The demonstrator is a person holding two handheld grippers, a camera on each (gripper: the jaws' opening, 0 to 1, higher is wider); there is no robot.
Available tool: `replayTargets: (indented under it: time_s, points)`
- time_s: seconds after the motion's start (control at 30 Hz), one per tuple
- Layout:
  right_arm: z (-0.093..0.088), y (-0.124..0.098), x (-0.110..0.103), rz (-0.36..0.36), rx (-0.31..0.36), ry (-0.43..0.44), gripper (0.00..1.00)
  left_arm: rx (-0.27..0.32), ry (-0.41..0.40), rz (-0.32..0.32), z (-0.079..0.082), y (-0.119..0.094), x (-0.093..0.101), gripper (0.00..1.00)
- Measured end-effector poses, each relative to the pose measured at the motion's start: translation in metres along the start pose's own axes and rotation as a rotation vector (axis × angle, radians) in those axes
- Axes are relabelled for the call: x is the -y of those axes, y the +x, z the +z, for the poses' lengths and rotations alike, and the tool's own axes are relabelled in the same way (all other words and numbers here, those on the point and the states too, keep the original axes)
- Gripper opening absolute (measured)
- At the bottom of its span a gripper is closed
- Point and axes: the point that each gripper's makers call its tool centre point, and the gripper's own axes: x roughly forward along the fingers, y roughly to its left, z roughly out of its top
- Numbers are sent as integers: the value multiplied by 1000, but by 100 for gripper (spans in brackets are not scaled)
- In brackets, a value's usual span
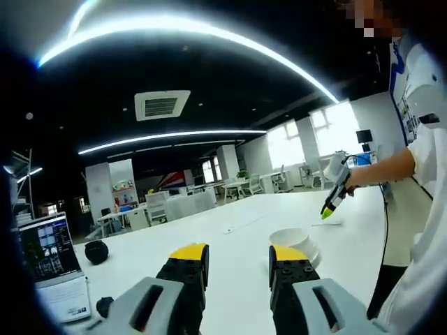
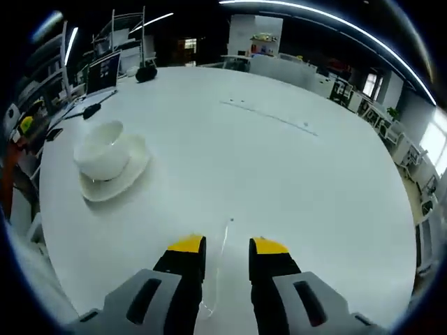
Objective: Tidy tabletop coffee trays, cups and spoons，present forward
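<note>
A white cup (image 2: 103,148) stands in a white saucer (image 2: 129,176) on the white table (image 2: 293,174), to the left in the right gripper view. A clear plastic spoon (image 2: 222,246) lies flat on the table. It runs between the jaws of my right gripper (image 2: 228,246), which is open and low over it. In the left gripper view the cup (image 1: 292,238) and saucer (image 1: 311,254) sit just beyond my open left gripper (image 1: 237,255), which holds nothing. Farther right, a person's hand holds the right gripper (image 1: 330,206) tip-down over the spoon (image 1: 328,224).
A laptop (image 1: 50,255) stands at the table's left edge with a black mouse (image 1: 105,305) and a round black object (image 1: 96,251) near it. The person's white-shirted body (image 1: 426,209) is at the right. Rows of desks stand beyond the table.
</note>
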Motion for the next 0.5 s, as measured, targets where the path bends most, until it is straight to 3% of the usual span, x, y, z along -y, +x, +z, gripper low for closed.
replayTargets:
  time_s: [0.5]
  points:
    - [-20, 13, -4, 5, -60, 18, 24, 34, -31, 41, 2, -4, -10, 36]
